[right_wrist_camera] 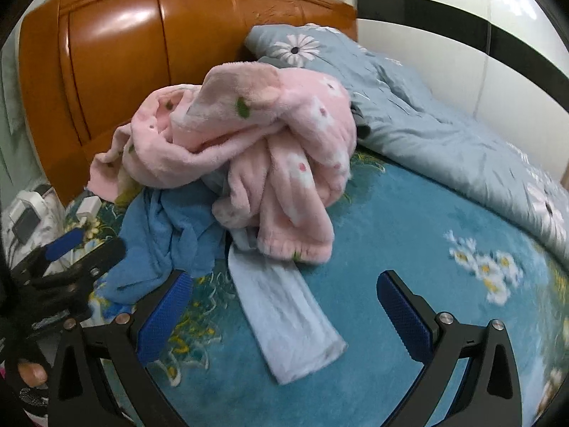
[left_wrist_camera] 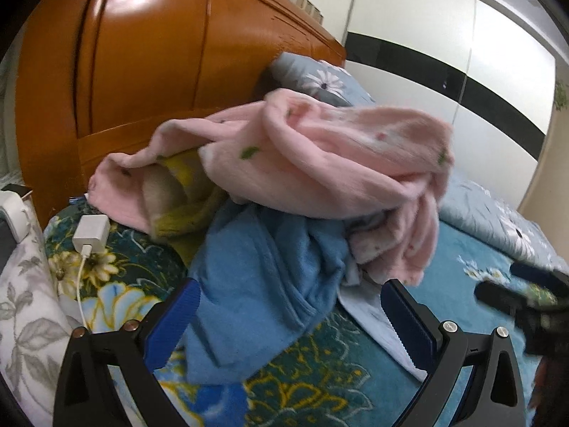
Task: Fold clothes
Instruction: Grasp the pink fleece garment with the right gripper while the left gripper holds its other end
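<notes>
The heap of clothes hides much of itself: the fluffy pink flower-print garment [right_wrist_camera: 270,149] lies on top, covering most of a yellow-green knitted piece [left_wrist_camera: 185,192] that only peeks out at 9 o'clock of the pile in the left wrist view. The medium-blue fleece garment [left_wrist_camera: 263,284] runs under the pink one, and the pale blue flat cloth strip [right_wrist_camera: 288,313] disappears beneath the heap at its upper end. Blur softens the pink fabric in the left view.

The left gripper [left_wrist_camera: 288,316] stands wide open, its blue-padded fingers either side of the blue fleece, which reaches down between them; whether a pad touches it cannot be told. The right gripper [right_wrist_camera: 284,309] is also spread wide and empty, hovering over the pale strip.

The pile sits near the glossy orange wooden headboard [right_wrist_camera: 142,53]. Open teal floral bedspread [right_wrist_camera: 409,235] lies at 3 o'clock of the pile, bounded by a grey-blue daisy-print quilt [right_wrist_camera: 444,142]. A white charger plug [left_wrist_camera: 90,231] rests at the pile's 9 o'clock.
</notes>
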### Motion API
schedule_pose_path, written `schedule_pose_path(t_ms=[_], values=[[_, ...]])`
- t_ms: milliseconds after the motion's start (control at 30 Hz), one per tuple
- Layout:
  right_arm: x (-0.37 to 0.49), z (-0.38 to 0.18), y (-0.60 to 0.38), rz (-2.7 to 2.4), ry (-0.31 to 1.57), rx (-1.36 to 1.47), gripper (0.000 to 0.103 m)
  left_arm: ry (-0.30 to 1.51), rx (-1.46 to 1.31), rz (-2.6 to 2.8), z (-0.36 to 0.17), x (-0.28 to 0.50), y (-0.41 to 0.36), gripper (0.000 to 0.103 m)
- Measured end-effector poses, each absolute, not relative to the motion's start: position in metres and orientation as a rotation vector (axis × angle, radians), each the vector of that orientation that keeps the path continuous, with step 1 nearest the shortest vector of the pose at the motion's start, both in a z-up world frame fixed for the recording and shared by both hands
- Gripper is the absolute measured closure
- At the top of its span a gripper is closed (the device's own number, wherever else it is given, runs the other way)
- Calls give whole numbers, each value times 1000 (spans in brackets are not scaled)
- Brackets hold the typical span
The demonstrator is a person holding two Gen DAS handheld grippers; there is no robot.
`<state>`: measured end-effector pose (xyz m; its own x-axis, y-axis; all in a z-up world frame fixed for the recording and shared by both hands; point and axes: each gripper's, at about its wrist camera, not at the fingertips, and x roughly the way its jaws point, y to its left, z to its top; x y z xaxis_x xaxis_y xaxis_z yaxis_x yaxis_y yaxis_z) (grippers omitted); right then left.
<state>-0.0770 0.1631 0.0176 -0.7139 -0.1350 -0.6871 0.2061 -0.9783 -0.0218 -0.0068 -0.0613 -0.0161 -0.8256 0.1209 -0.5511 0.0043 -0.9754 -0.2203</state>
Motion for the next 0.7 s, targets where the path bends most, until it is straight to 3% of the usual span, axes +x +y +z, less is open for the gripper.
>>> schedule_pose_path(t_ms=[367,400,467,533,567,700], values=[[-172,63,112,-2785,282,947,3,-358,-964,2924,-23,-8,-84,0],[-178,63,109,-2790,279,955,7,-352,-967,2923,-22,-7,-84,0],[-191,58,108,-2805,233,1018,37,-345,-980,2916,-21,-6,-84,0],[-199,54,112,-2801,149,1087,48,-348,-1000,2908,-20,-6,-86,0],[-202,53,115,-2784,86,1107,59,-351,-1004,2909,-19,-6,-87,0],[-199,67,134,-2782,-59,1082,77,-362,-1002,2916,-15,-3,-91,0]])
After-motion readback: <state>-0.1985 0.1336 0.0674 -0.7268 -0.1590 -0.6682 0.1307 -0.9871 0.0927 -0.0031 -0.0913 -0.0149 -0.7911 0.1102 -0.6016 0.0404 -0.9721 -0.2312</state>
